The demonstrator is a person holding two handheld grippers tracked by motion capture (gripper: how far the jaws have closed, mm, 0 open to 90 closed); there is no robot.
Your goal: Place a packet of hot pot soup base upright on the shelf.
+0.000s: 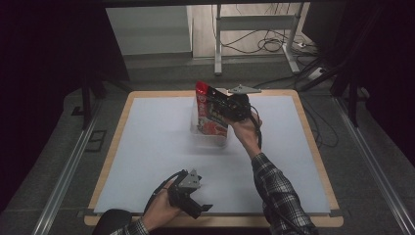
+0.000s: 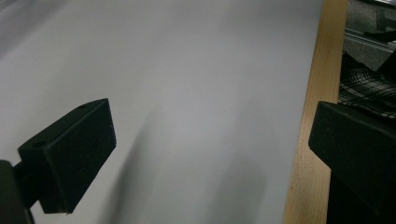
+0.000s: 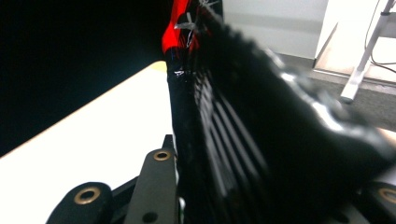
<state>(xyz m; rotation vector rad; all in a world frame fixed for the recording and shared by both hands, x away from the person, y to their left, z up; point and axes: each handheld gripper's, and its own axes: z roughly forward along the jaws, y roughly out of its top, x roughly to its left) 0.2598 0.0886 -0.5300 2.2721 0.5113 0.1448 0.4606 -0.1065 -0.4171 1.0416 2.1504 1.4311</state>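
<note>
Left tongs [image 1: 198, 208] wide, right tongs [image 1: 222, 110] clamping red pouch [image 1: 211, 113], upright, top upward.

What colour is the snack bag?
Mostly red and black, the bag; the high view shows it best.

One red snack pouch [image 1: 209, 110], one clear container [image 1: 210, 137] beneath it, two tools, left [image 1: 201, 208] and right [image 1: 221, 104], on one bench [image 1: 147, 147].

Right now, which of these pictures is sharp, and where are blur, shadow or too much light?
High view: sharp, the white mat evenly lit, dark surroundings. Left gripper view: soft, and the left tool throws a faint shadow on the mat. Right gripper view: the red packet is very close and blurred, the mat behind it overexposed.
</note>
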